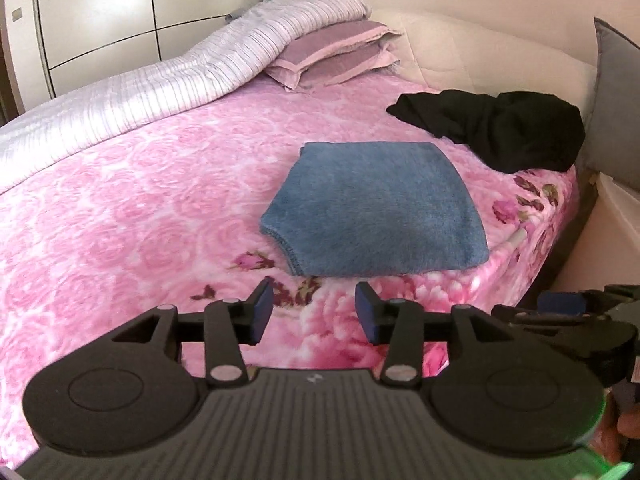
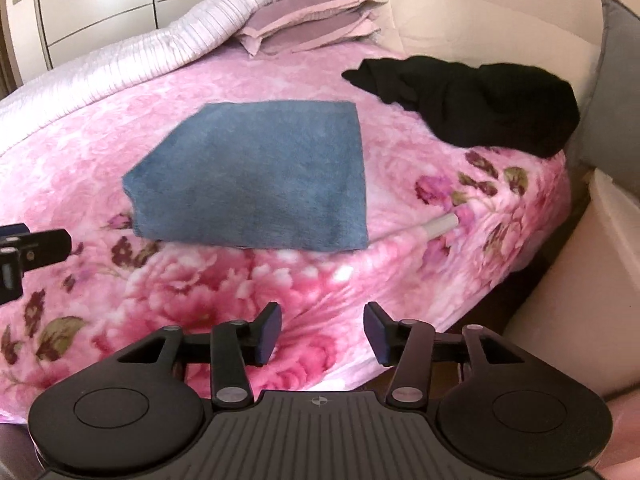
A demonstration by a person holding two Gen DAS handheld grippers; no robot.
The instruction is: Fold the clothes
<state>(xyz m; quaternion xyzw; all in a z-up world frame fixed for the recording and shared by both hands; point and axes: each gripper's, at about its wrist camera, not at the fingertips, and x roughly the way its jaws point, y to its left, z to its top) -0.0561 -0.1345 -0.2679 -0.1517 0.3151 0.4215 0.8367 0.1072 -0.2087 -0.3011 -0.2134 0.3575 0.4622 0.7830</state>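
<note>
Blue towel (image 1: 374,208) lies folded into a flat, roughly square pad on my pink rose-patterned blanket (image 1: 140,200), near the corner of the bed closest to me, its edges neat apart from a slightly curled stitched corner at the lower left in my left wrist view. Just behind it and to the right, a black garment (image 1: 496,128) sits in a crumpled heap, apart from the towel and close to the cream padded headboard (image 1: 480,52). A thin pale tube (image 2: 436,226) lies on the blanket just right of the towel's near corner. My left gripper (image 1: 314,312) hangs in the air short of the towel, tilted downward toward the bed, its blue-padded fingers (image 1: 262,310) spread well apart with nothing between them but blanket. My right gripper (image 2: 323,334) hovers beside it in the same downward tilt, over the bed's near edge, its jaws likewise parted and empty; neither touches the towel. Each tool shows at the edge of the other's view, so they sit side by side and close. Farther back, two mauve pillows (image 1: 336,56) are stacked at the head of the bed with a striped lilac quilt (image 1: 180,76) bunched along the far side, and a pale wardrobe (image 1: 100,12) stands beyond
</note>
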